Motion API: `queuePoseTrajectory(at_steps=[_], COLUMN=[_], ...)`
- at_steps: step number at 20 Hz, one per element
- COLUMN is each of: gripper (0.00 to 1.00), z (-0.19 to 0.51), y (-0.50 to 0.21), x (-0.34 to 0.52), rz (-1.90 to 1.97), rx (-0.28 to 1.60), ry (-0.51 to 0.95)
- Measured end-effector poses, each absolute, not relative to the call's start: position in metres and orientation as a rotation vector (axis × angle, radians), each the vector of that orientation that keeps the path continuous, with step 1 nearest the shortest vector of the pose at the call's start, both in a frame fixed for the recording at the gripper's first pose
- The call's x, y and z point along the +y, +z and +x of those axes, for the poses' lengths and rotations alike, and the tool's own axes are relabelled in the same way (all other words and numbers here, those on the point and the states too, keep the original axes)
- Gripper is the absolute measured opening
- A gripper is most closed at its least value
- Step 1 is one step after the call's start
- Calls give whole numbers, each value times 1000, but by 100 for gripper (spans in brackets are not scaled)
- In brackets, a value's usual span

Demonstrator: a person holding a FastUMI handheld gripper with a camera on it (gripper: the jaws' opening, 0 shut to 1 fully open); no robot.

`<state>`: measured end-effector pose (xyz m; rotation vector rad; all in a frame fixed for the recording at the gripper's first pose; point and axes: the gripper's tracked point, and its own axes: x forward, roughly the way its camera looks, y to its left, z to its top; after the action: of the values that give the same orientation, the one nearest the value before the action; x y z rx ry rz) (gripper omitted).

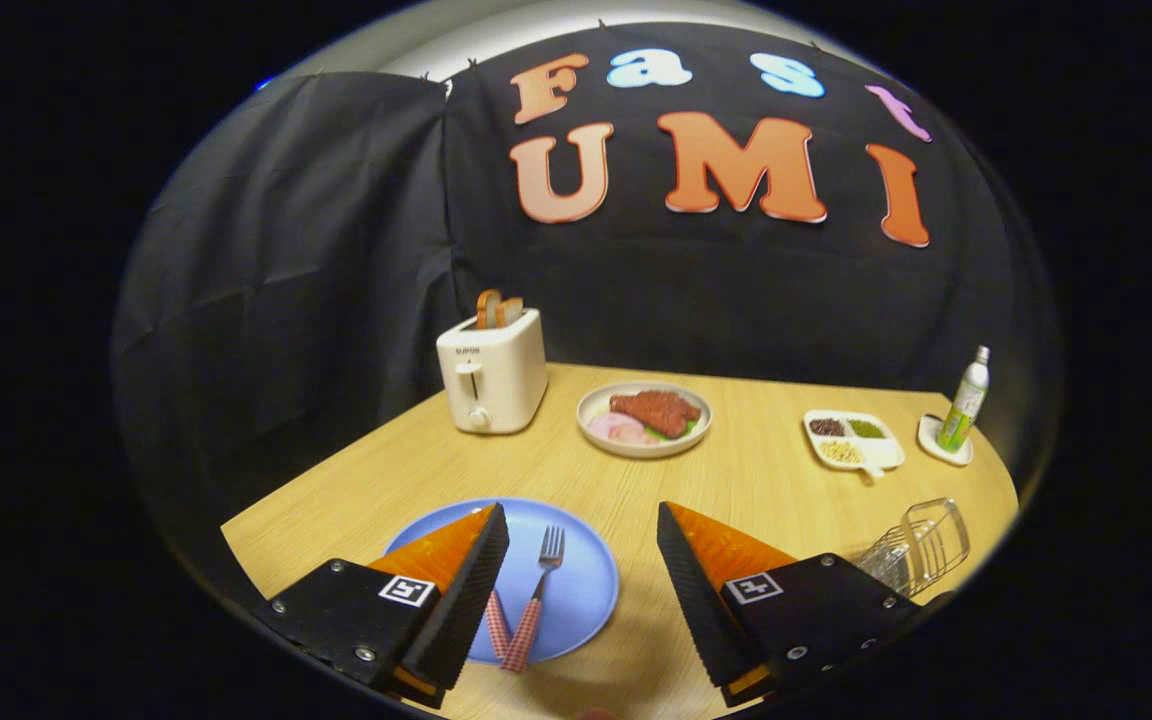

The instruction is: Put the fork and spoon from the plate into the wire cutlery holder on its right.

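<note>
The claw (584, 560) is wide open and holds nothing. It hangs above the near edge of the pale wooden counter (736, 470). Nothing has been picked up yet, so this looks like the very first step: getting ready to take the fork.

The round flat blue plate (576, 590) lies under the left finger and in the gap between the two fingers. On it lies the shiny metal fork with a red-and-white checked handle (538, 590), close beside the left finger, with its prongs pointing away from the claw. A second checked handle (496, 625) crosses the fork's handle near the claw. I think this is the spoon, but its bowl hides behind the left finger, so I cannot be sure.

The wire cutlery holder (921, 545) sits just past the right finger, to the right of the plate. It is made of thin silver wires, like a little open basket.

Next, I think the claw needs to go down and slide a bit left, so one finger sits on each side of the fork's thin handle, then squeeze. The handle is skinny and lies flat, so the fingers must get very low.

Far beyond the fingers stand a cream boxy toaster with bread in it (492, 372), a pale round dish of pretend meat (644, 420), a white tray with small heaps of beans (851, 440) and a green-and-white bottle on a small white dish (964, 410).
</note>
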<state>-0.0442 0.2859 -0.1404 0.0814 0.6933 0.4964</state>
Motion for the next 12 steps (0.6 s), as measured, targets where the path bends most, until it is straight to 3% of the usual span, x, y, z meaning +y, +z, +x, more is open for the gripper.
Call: queuePoseTrajectory(at_steps=[8, 10, 12], gripper=[84, 77, 58], z=[-65, -74, -77], y=[-187, -196, -202], x=[305, 307, 310], rz=[-74, -93, -89], rx=[973, 1049, 1100], ry=[562, 566, 571])
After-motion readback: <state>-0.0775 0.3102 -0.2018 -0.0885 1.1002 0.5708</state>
